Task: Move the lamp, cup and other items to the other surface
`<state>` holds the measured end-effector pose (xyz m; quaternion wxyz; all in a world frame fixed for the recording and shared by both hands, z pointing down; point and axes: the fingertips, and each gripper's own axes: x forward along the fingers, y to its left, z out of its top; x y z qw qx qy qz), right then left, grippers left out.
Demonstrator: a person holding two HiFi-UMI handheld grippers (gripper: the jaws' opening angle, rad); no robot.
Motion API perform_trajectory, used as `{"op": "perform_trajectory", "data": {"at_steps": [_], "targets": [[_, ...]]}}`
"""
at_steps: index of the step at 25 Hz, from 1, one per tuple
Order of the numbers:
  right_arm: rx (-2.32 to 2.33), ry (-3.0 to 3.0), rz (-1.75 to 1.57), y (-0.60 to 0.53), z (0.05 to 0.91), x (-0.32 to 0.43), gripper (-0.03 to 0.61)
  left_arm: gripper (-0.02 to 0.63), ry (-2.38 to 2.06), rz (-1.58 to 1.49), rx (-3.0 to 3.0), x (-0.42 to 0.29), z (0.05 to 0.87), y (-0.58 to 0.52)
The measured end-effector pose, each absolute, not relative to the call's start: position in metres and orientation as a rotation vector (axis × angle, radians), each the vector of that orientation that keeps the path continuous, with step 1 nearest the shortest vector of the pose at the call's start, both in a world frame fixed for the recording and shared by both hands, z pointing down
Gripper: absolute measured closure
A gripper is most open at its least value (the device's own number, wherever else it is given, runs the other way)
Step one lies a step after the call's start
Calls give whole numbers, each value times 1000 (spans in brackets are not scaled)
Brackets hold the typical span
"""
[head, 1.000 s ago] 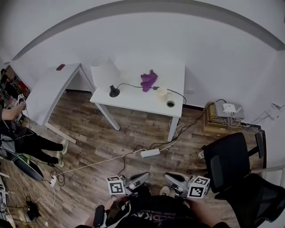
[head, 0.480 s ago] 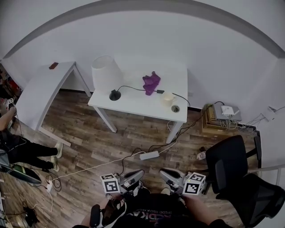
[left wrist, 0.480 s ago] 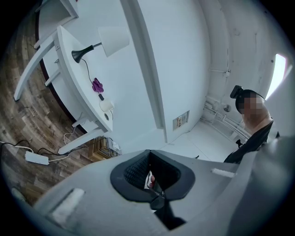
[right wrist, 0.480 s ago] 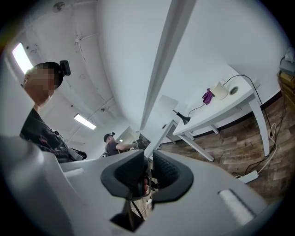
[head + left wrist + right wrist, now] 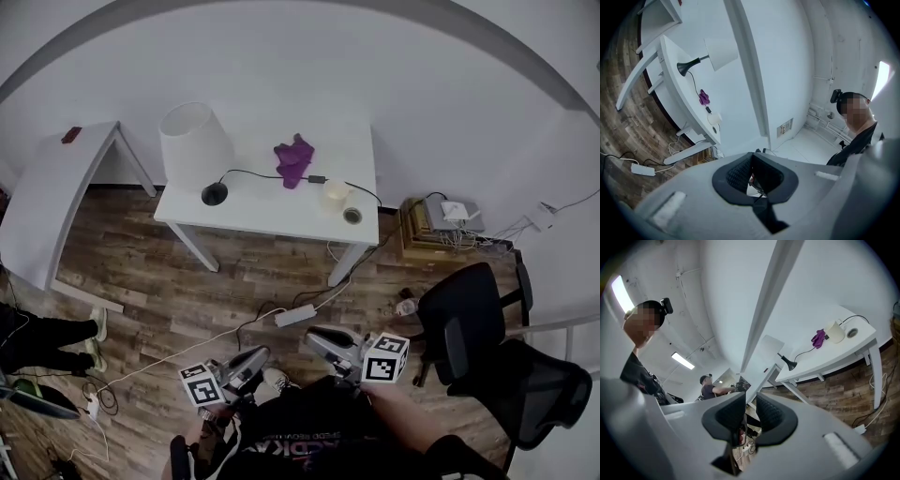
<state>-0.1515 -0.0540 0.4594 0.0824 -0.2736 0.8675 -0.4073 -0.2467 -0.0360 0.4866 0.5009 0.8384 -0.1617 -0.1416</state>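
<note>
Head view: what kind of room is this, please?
Most likely an office or lab workroom: a white desk with a lamp against the wall, a black office chair, and a power strip with cables on the wooden floor.

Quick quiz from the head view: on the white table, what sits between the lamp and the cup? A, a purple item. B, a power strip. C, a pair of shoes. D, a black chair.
A: the purple item lies on the table between the lamp and the cup, next to the lamp's black cable.
</note>
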Motion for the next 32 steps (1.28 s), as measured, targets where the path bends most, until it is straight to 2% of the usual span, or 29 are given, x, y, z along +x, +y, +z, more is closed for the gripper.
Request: {"op": "perform_trajectory", "data": {"at_steps": [4, 9, 22, 32], "targets": [[-889, 2680, -1136, -79, 466, -140, 494, 611, -422, -359, 1998, -257, 493, -44], [-1068, 2849, -963, -129, 471, -90, 482, 611, -445, -361, 1985, -256, 497, -49], [-1462, 3406, -480, -354, 524, 47, 451, 611, -705, -497, 1966, -241, 481, -108], [-1226, 3987, -170, -436, 605, 78, 449, 611, -882, -543, 1869, -234, 494, -121]]}}
